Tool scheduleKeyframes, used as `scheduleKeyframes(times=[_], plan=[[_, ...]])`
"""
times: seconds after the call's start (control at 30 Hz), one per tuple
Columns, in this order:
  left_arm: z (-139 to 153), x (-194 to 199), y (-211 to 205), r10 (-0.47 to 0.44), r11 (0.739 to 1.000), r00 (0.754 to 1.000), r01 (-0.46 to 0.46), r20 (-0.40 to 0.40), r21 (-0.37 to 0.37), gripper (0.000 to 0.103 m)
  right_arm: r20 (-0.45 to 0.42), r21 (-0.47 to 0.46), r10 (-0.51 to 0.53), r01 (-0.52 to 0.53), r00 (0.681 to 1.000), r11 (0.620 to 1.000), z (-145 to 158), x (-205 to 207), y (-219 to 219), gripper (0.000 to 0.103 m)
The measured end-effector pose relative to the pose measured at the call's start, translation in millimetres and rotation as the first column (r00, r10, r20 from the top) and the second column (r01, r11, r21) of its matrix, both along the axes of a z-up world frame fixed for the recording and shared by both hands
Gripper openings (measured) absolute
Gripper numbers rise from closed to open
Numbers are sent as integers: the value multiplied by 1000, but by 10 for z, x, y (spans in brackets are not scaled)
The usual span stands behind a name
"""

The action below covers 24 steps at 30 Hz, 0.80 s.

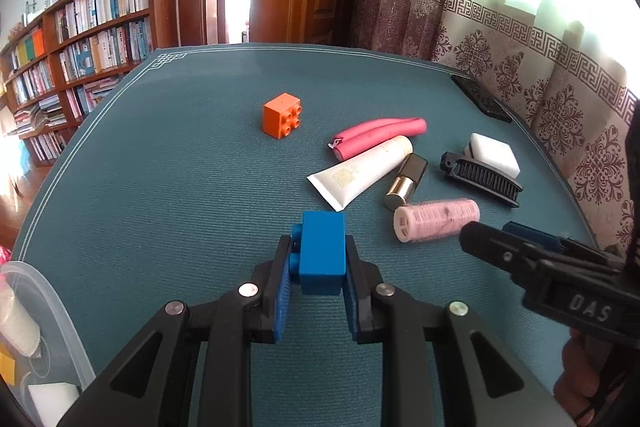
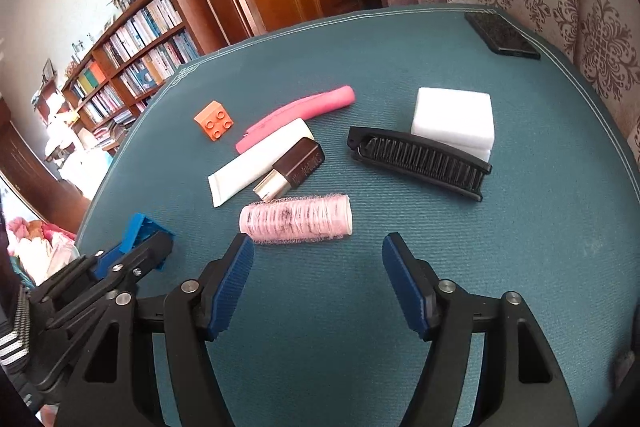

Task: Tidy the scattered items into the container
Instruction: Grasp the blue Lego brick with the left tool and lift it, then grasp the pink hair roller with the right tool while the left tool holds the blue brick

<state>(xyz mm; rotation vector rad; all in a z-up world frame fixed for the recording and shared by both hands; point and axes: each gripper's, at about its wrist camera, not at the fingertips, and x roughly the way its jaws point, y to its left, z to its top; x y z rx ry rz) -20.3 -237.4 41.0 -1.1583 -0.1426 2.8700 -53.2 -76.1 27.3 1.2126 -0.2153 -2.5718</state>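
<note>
While your left tongs [image 1: 318, 269] clamp the blue brick [image 1: 322, 251], the bin [image 1: 52, 311] beside them holds little. Your right tongs [image 2: 318, 259] gape empty; seven items wait ahead.

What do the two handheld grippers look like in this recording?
Both the left gripper and right gripper are matte black plastic linkages with silver rivets and blue ribbed finger pads. White "DAS" lettering marks the right gripper's side in the left wrist view.

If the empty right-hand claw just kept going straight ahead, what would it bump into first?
Probably the pink hair roller, lying slightly left of the open right gripper; the black comb lies farther on.
</note>
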Motion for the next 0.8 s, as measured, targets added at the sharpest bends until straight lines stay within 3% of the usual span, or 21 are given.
scheduleKeyframes(times=[0.37,0.47,0.8], plan=[[375,221,-325,51,999,995,-52,-88,-4,26,-41,111,27,-22,999,994,-98,-142,-272,72],[366,230,-352,51,999,995,-51,-85,4,26,-49,133,36,-29,998,991,-115,-170,-315,78],[252,228,-426,47,998,998,-45,-40,38,26,-23,166,81,-76,996,983,-206,-212,-461,78]])
